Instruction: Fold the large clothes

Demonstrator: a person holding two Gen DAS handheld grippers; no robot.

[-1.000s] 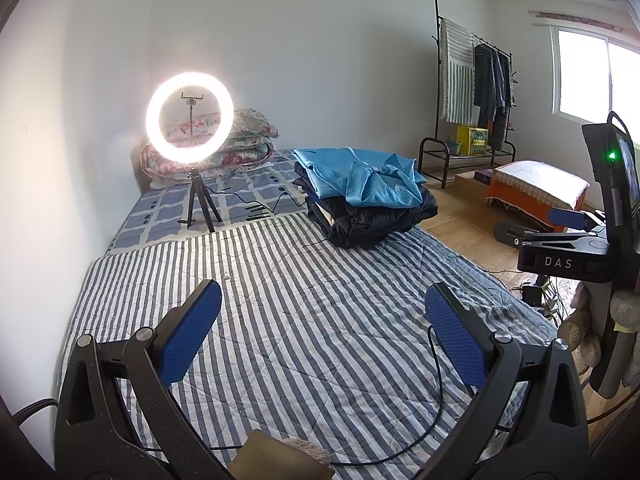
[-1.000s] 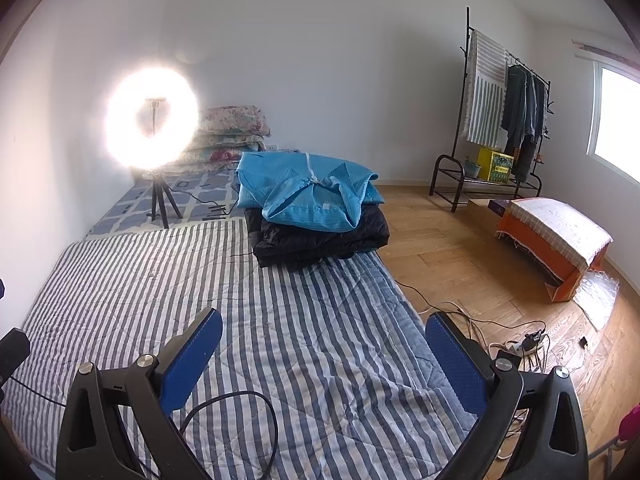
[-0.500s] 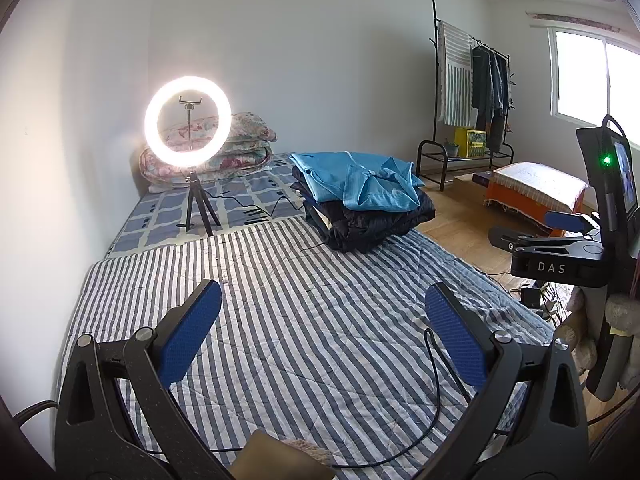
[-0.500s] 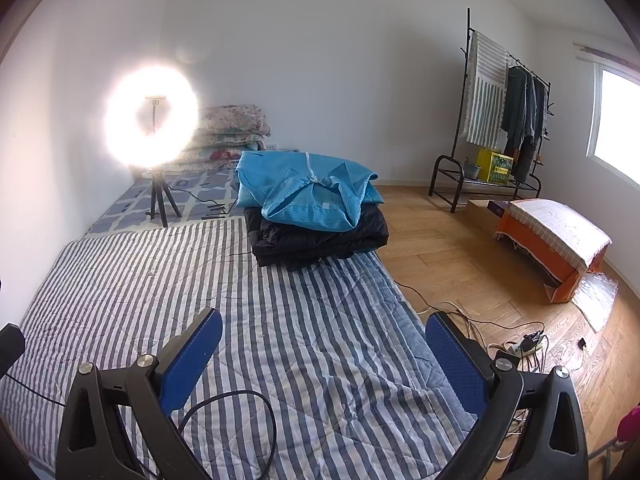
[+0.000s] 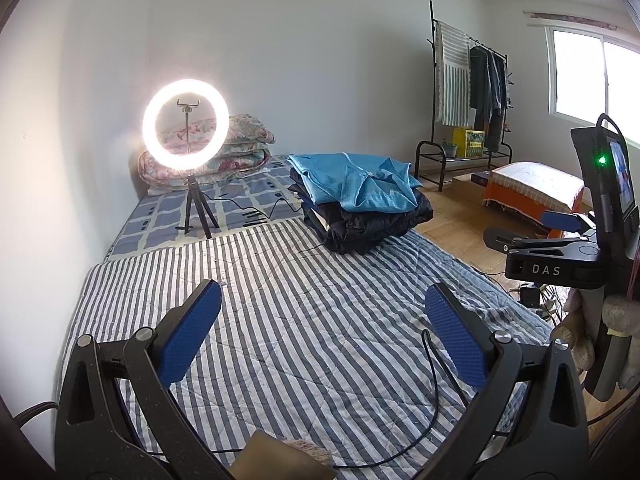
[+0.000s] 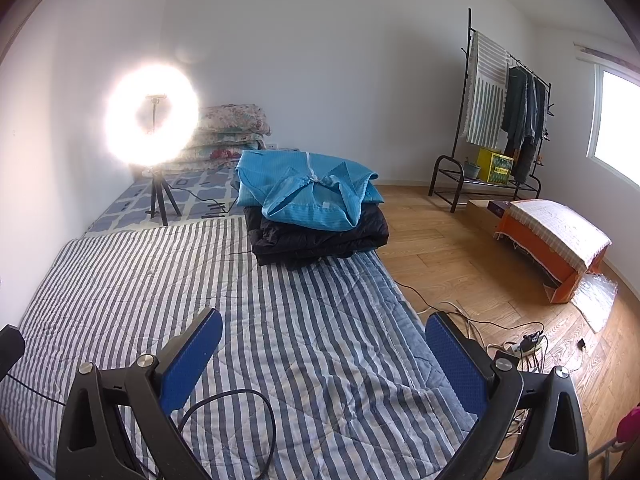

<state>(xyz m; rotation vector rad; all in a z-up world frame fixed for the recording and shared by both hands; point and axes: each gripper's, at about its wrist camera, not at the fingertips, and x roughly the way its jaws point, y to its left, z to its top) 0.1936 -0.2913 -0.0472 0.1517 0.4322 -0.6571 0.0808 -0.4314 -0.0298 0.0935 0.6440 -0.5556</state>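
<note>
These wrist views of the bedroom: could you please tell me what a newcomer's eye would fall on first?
The glowing ring light on its tripod, standing at the far left of the bed by the wall, draws the eye first. Next comes the bright blue garment lying on top of a dark clothes pile at the far right edge of the striped quilt. Both hand-held grippers, left and right, hang open and empty above the quilt.
</note>
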